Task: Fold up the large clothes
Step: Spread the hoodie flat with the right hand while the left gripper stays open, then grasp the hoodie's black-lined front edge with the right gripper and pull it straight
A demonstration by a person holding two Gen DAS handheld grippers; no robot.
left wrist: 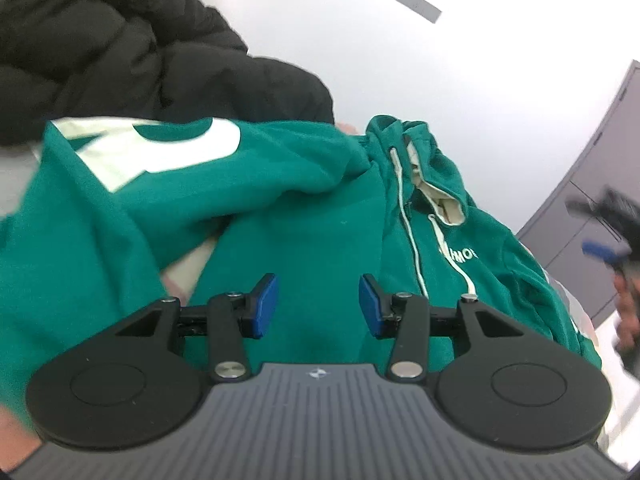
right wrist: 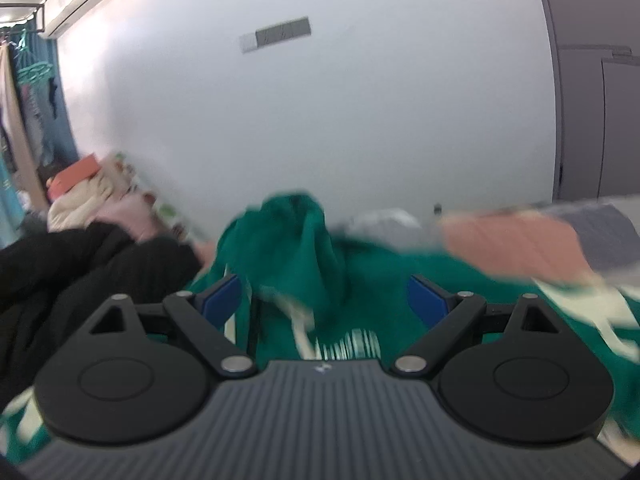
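Observation:
A green hoodie (left wrist: 296, 216) with white lettering and white drawstrings lies crumpled across the bed. One part with a large white print (left wrist: 160, 148) is folded over its body. My left gripper (left wrist: 318, 306) is open just above the green fabric, holding nothing. My right gripper (right wrist: 324, 300) is open over the hoodie (right wrist: 296, 240) near its bunched hood, holding nothing. The right gripper also shows blurred at the right edge of the left wrist view (left wrist: 612, 236).
A black puffer jacket (left wrist: 120, 52) lies behind the hoodie, also in the right wrist view (right wrist: 72, 272). A pile of light and orange clothes (right wrist: 88, 192) sits at the far left. A white wall (right wrist: 320, 100) and a grey wardrobe (left wrist: 592, 208) stand behind. A pink and grey bed cover (right wrist: 520, 240) lies at right.

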